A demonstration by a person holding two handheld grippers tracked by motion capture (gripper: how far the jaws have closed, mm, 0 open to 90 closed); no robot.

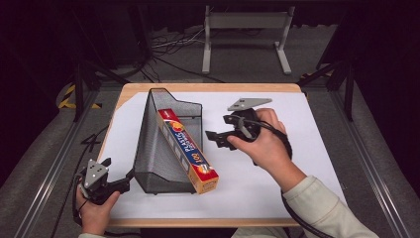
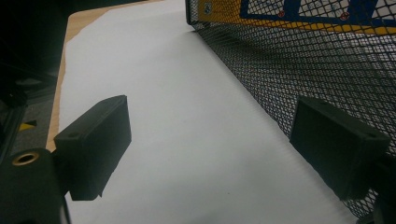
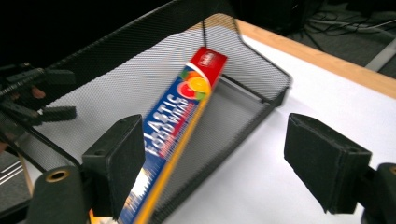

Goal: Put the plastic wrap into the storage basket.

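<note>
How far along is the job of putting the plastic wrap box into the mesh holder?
Mostly done: the plastic wrap box already lies slanted inside the mesh holder, one end sticking out of the open front. In hand: the right gripper hangs open beside the box, holding nothing, while the left gripper sits open at the holder's near corner. Left: perhaps seating the box fully, then pulling both hands away.

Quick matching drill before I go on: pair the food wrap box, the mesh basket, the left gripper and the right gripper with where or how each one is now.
1. food wrap box
2. mesh basket
3. left gripper
4. right gripper

a. open, right of the box
b. leaning on the basket's rim
c. open, at the basket's near corner
d. standing on the white sheet

Pairs: 1-b, 2-d, 3-c, 4-a
</note>
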